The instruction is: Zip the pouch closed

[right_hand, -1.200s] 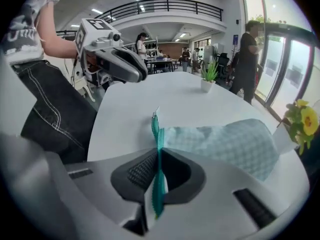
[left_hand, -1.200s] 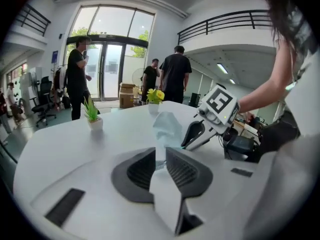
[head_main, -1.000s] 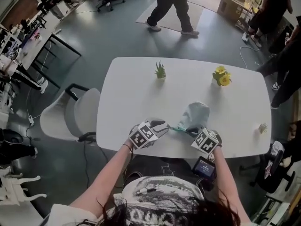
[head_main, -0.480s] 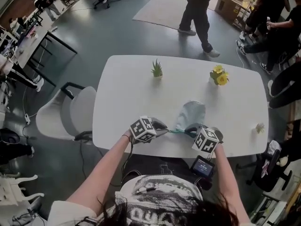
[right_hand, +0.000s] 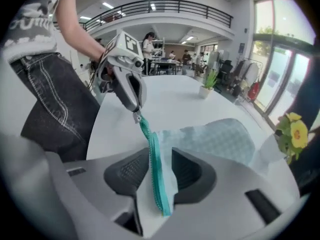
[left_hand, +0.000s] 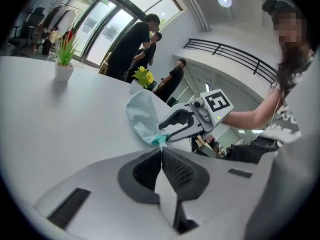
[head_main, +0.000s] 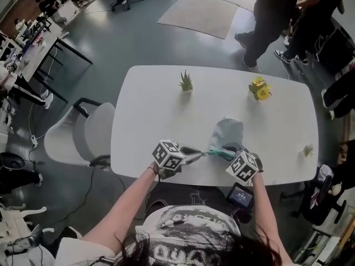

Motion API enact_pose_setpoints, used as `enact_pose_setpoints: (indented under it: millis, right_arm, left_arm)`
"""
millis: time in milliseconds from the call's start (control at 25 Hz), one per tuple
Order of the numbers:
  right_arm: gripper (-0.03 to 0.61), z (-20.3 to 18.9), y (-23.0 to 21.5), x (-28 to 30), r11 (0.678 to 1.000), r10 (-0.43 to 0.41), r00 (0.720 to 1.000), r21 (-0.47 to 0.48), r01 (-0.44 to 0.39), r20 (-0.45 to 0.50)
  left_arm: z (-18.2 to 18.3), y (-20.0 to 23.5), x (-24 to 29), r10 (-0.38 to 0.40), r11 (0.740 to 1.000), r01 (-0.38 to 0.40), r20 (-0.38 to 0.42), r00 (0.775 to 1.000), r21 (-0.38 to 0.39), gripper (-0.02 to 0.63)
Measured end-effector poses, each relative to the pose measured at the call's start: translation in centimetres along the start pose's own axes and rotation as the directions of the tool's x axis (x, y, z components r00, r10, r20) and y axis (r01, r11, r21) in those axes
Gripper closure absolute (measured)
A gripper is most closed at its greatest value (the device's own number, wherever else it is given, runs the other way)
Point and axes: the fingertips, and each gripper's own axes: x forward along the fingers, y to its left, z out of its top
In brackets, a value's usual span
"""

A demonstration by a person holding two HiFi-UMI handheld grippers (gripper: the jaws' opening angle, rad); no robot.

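**Item 1: pouch (task item).** Pale blue-green fabric pouch (head_main: 227, 131) with a fine checked weave, soft and slightly rumpled. It lies on the white rounded desk (head_main: 166, 110), just toward 6 o'clock from the desk's centre and close to your edge. The body runs away from you toward 12 o'clock. A teal zipper (right_hand: 156, 169) runs along its near edge from 3 o'clock to 9 o'clock and ends in a small metal zipper pull (right_hand: 136, 117) at the 9 o'clock end. That end is lifted clear of the desk. It cannot be told whether the teeth are meshed.

**Item 2: your left gripper (left_hand: 161, 151).** It sits at 9 o'clock of the pouch. Its jaws have just closed and now meet, pinching the zipper pull at their tips.

**Item 3: your right gripper (right_hand: 161, 170).** It sits at the pouch's 3 o'clock end and is angled down. Its jaws have just been opening and stand wide. The zipper edge lies between them with a gap on either side, so it is not clamped.

**Item 4: desk furnishings.**
- A small spiky green plant in a white pot (head_main: 186, 82) stands at 11 o'clock.
- A yellow flower (head_main: 259, 88) stands at 1 o'clock.
- A tiny pale plant (head_main: 308, 149) stands at the 4 o'clock edge.
- All three are well apart from the pouch.

**Item 5: surroundings.**
- A grey-and-white chair (head_main: 83, 134) stands at 9 o'clock of the desk.
- People in dark clothing (head_main: 277, 15) stand on the grey floor beyond 1 o'clock.
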Motion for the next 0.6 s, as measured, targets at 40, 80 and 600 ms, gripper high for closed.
enact_pose_setpoints:
  millis: [40,80,600]
  right_arm:
    - [0.439,0.5,-0.3,-0.3,0.998,-0.037,0.999,0.045,0.036,0.02]
    - [0.437,1.0,-0.6,-0.6,0.993,-0.08,0.996,0.09,0.077,0.041]
    - [0.504,4.6,2.2,-2.9,0.914,-0.226,0.954,0.381,0.137,0.199]
  left_arm:
    - [0.5,-0.2,-0.1,0.003,1.0,-0.003,0.027,1.0,-0.01,0.598]
    - [1.0,-0.5,-0.2,0.006,1.0,-0.005,0.052,0.999,-0.014,0.598]
    - [3.7,-3.1,0.7,0.021,1.0,-0.022,0.12,0.993,0.011,0.599]
